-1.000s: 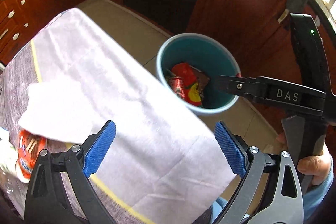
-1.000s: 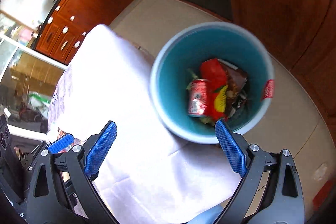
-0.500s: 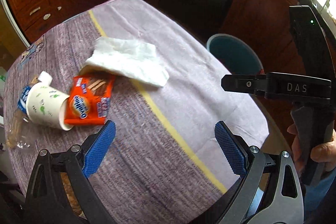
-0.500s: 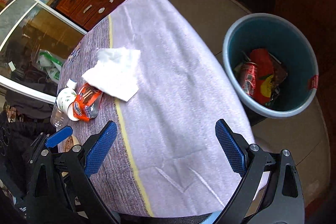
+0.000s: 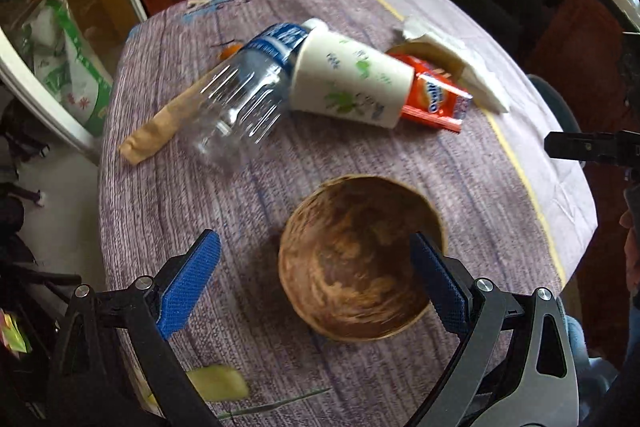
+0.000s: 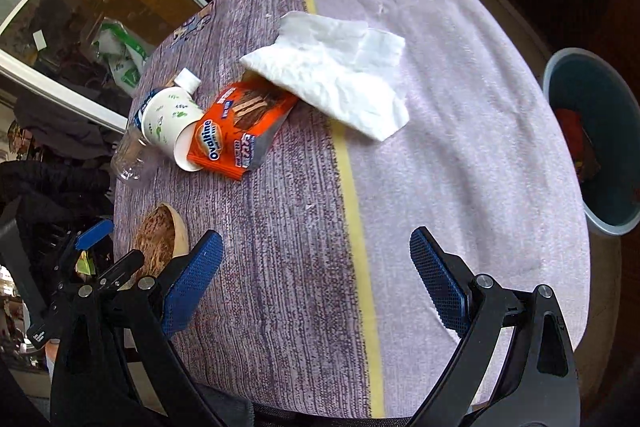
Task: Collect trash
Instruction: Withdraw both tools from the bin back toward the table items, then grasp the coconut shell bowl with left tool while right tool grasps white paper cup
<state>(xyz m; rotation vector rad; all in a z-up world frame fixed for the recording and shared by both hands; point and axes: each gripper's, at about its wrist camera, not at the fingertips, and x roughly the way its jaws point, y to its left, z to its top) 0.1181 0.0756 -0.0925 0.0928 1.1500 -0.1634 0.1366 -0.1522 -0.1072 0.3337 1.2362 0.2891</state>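
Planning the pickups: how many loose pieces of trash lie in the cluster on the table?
4. Clear plastic bottle at the left end, paper cup lying against it, orange Ovaltine wrapper at the cup's mouth, white napkin overlapping the wrapper. Smaller scraps may be hidden underneath.

both hand-held grippers, left [image 5: 316, 283] and right [image 6: 316, 283], hang with jaws spread wide, holding nothing.

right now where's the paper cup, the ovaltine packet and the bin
paper cup [image 5: 348, 79], left wrist view, on its side wall
ovaltine packet [image 6: 228, 135], right wrist view, on its printed front
bin [image 6: 560, 75], right wrist view, on its rim
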